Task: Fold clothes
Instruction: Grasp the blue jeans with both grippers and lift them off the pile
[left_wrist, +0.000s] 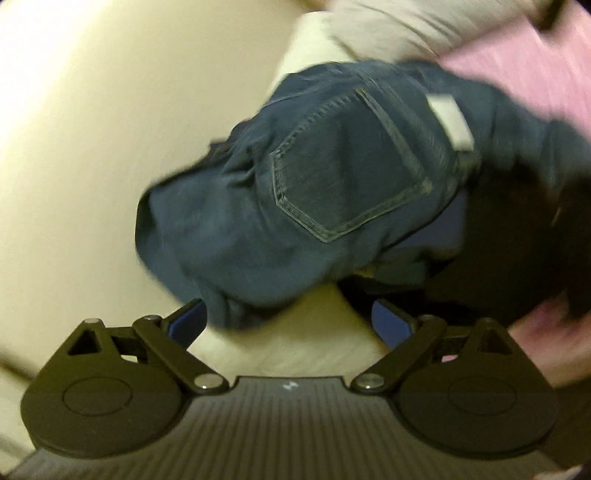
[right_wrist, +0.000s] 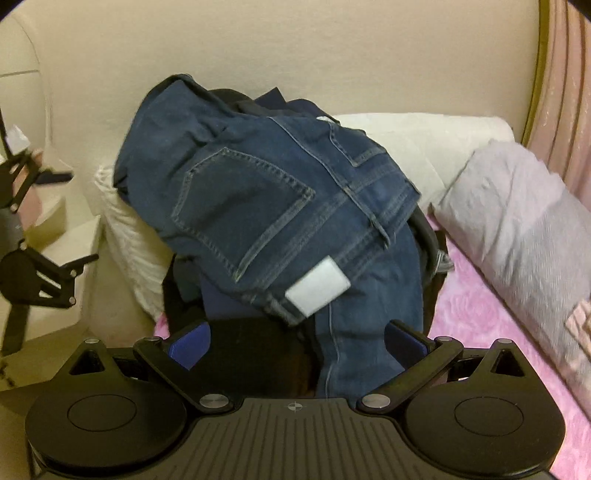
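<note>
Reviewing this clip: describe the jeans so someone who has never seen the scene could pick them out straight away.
On the pink bedspread, against the cream wall, sits a heap of dark clothes between a white pillow and a grey pillow. The jeans lie on top: the only blue denim, with a stitched back pocket and a white waistband patch.

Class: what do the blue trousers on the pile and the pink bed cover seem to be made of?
Trousers: apparently denim, matte blue, shown by pale contrast stitching around the back pocket. Bed cover: probably a soft plush or fleece, pink with a raised rose pattern; exact fibre unclear.
</note>
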